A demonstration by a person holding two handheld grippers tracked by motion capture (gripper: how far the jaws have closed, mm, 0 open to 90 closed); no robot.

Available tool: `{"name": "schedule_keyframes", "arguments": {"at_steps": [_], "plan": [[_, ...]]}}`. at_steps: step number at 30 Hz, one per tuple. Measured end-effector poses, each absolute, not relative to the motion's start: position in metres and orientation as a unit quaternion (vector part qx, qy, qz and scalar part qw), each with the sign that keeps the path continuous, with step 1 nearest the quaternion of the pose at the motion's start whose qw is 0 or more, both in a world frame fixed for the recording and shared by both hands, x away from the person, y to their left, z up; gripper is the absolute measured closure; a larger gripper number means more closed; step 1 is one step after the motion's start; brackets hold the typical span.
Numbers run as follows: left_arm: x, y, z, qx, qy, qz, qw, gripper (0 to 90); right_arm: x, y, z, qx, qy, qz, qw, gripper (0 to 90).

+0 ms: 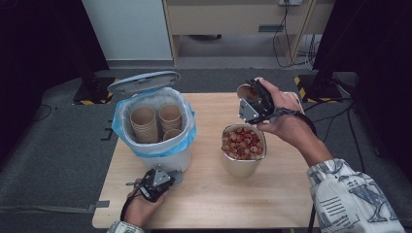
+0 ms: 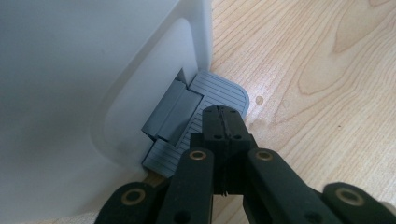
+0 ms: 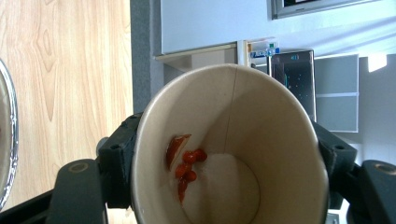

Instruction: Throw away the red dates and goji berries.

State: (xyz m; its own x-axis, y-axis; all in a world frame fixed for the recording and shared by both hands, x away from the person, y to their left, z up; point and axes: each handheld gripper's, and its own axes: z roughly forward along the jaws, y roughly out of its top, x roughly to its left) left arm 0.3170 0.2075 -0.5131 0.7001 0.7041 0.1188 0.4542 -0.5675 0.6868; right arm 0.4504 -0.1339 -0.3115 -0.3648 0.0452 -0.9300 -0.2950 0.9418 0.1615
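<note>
The right gripper (image 1: 253,103) pinches a paper cup (image 3: 229,144) by its walls, one jaw on each side, and holds it tipped on its side above the far right of the table (image 1: 209,194), just beyond the metal pot (image 1: 244,148). A few red bits (image 3: 187,168) cling to the cup's inside; the pot below is heaped with the same red and tan pieces. The left gripper (image 2: 223,122), jaws pressed together, rests its tip on the grey pedal (image 2: 219,91) at the foot of the white bin (image 1: 155,131). The lid (image 1: 143,81) stands open, and stacked cups (image 1: 158,122) sit inside the blue liner.

The step looks like emptying the cup into the pot, nearly finished. Next, the cup likely goes left over the bin's mouth while the pedal is held down, then the right jaws spread to drop it.
</note>
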Motion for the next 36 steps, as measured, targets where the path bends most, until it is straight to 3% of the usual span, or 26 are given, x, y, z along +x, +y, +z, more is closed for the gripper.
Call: {"name": "schedule_keyframes", "arguments": {"at_steps": [36], "plan": [[0.317, 0.208, -0.513, 0.865, 0.335, 0.193, 0.32, 89.8, 0.458, -0.128, -0.297, -0.009, 0.817, 0.265, 0.512, 27.3]]}}
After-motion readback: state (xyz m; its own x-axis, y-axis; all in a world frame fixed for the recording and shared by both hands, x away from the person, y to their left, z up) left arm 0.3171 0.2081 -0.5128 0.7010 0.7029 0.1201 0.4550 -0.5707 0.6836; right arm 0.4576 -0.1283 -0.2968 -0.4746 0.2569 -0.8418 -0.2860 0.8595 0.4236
